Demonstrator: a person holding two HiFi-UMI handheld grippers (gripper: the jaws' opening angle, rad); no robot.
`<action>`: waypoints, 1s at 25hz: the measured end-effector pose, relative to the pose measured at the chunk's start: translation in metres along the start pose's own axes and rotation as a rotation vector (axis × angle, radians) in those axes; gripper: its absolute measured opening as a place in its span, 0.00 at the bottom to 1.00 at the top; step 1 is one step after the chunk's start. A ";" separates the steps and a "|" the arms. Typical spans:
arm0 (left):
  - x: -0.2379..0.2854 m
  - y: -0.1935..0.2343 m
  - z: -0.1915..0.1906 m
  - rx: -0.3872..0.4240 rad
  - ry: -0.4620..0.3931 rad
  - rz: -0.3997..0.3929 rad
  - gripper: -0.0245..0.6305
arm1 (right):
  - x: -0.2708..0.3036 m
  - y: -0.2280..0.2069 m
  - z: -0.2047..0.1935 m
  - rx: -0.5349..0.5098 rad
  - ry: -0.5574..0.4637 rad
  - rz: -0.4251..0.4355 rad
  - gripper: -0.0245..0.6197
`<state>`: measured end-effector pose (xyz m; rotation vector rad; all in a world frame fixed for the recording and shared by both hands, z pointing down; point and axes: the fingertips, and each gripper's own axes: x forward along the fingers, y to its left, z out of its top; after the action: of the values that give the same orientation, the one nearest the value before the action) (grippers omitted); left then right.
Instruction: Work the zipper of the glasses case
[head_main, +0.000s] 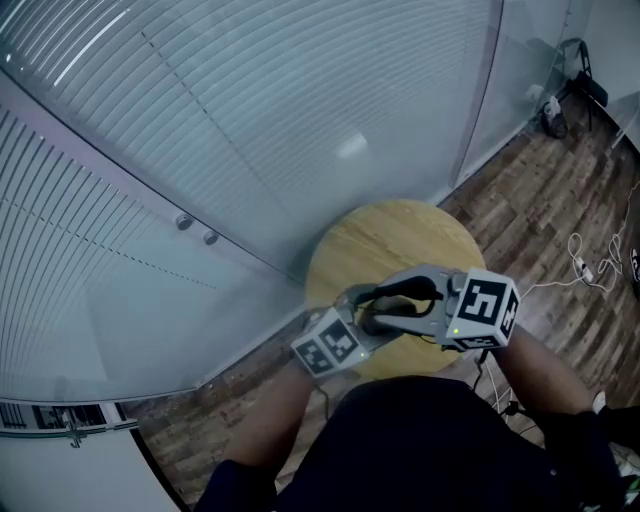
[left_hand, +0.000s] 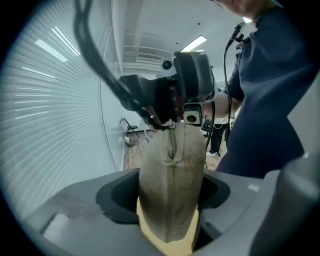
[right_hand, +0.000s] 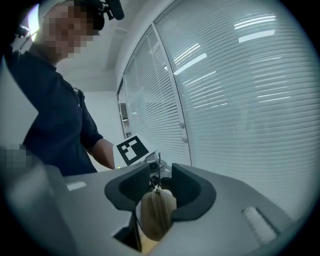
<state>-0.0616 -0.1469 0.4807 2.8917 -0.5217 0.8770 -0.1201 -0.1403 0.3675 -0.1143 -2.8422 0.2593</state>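
One round wooden table (head_main: 390, 235) beneath glasses case (left_hand: 170, 190), plank floor (head_main: 540, 200), slatted blinds (head_main: 250, 90).

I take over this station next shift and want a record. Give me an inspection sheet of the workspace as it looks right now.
Surface: round wooden table, bare where visible.
Job's things: tan glasses case held over the table, zipper running along it.
Clutter: nothing seen.
Grippers: left tool clamped on the case; right tool at the case's zipper end, grip unclear.
Cables: white cables on the floor, at the head view's right.
Surroundings: slatted blinds, wood-plank floor.
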 end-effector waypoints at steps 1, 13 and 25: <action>0.003 -0.002 -0.001 0.000 0.009 -0.009 0.51 | 0.001 0.001 -0.001 0.001 0.015 0.007 0.26; 0.020 -0.025 -0.019 -0.007 0.090 -0.084 0.51 | 0.016 0.006 -0.025 -0.028 0.129 0.100 0.18; 0.008 -0.021 0.001 -0.067 0.023 -0.101 0.51 | -0.002 0.003 -0.003 0.015 -0.018 0.105 0.06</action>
<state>-0.0479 -0.1298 0.4852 2.8162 -0.3921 0.8599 -0.1170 -0.1373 0.3693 -0.2592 -2.8557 0.3043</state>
